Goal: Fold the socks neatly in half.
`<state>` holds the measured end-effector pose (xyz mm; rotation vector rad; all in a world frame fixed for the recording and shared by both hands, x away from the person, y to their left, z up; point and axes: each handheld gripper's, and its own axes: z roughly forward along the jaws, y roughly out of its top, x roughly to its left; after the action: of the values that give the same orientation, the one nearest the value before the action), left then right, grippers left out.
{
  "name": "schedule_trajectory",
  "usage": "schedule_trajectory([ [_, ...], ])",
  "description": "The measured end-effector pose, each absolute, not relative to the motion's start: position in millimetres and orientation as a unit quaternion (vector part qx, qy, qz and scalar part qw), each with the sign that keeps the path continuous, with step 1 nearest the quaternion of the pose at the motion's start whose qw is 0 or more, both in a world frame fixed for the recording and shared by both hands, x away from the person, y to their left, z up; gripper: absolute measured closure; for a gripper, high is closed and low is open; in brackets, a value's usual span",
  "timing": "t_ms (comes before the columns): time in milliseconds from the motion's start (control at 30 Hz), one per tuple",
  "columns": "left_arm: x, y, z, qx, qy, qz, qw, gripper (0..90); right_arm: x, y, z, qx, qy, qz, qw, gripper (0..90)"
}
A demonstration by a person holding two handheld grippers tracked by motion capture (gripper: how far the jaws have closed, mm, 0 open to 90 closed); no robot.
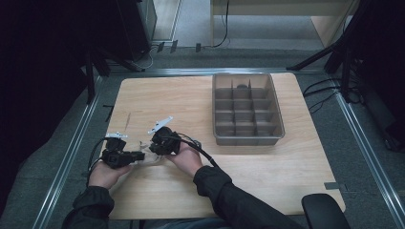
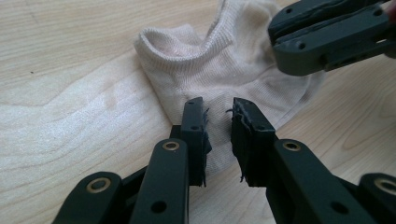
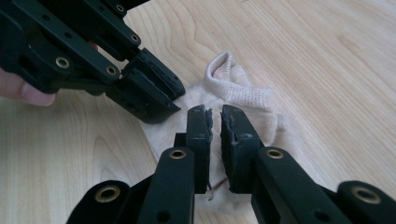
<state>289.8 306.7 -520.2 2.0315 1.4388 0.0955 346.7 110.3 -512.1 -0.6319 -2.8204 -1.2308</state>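
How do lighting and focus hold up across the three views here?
High view: dim, the room's left side nearly black, the sock hard to make out between the grippers. Left gripper view: bright and even, sock ribbing sharp, jaw bases at the bottom edge soft. Right gripper view: sock crisp, table grain soft toward the top.

Your sock (image 2: 219, 70) is cream knitted cloth, soft and matt, with a ribbed cuff. It lies on a pale wood-grain table (image 1: 157, 95) with a faint satin sheen. Your left gripper (image 2: 218, 135) and right gripper (image 3: 216, 140) look like matt black plastic with brass-coloured rivets and frayed pads. The compartment tray (image 1: 277, 105) looks like smooth grey plastic.
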Motion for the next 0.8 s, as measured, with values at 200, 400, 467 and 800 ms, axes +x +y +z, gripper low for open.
schedule_trajectory([
  [200,291.3,303.0,-524.8,0.782,0.544,0.041,0.302,73.5,349.3,111.9,-522.8,-0.201,-0.904,-0.378,-0.004,75.3],
  [400,291.5,301.2,-525.9,0.784,0.544,0.05,0.296,76.3,350.9,102.4,-532.1,-0.201,-0.903,-0.38,-0.011,71.3],
  [467,291.8,302.0,-526.4,0.783,0.544,0.048,0.298,76.6,351.1,98.1,-534.8,-0.201,-0.901,-0.384,-0.007,70.9],
  [800,293.9,300.9,-527.3,0.778,0.55,0.049,0.3,77.9,344.4,84.2,-542.5,-0.192,-0.894,-0.404,-0.013,71.5],
])
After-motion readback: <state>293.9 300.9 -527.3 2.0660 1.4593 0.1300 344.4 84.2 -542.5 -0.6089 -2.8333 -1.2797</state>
